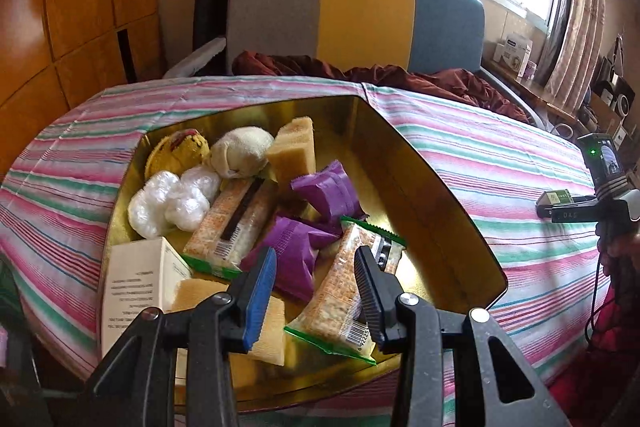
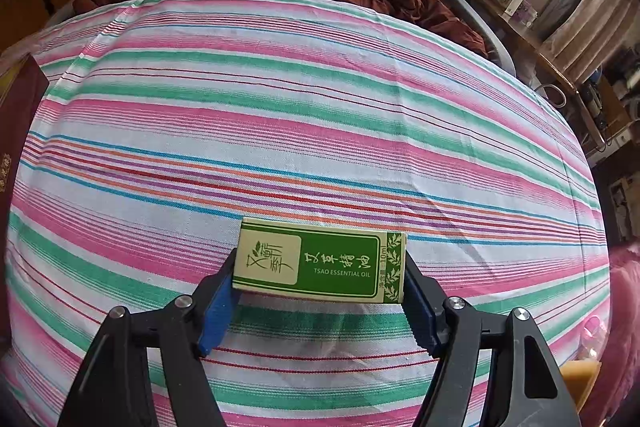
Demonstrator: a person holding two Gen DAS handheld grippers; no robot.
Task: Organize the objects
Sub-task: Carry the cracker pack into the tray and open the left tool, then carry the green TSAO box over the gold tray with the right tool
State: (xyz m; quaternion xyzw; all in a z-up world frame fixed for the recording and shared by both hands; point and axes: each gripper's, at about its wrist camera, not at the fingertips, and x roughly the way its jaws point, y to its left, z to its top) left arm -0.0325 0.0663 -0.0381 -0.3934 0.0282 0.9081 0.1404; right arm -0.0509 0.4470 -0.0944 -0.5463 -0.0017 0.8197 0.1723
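Two grippers working: right gripper (image 2: 320,287) clamps the light, crushable essential oil box (image 2: 320,261) end to end above the striped cloth (image 2: 320,107). Left gripper (image 1: 316,291) hangs slightly parted, empty, over the gold tin (image 1: 440,195) of snacks.

dark red box (image 2: 18,115): cut by left edge | sponge (image 2: 578,381): mostly behind right claw's arm

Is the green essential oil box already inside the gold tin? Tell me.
No, the green box is clamped in the right gripper above the striped cloth.
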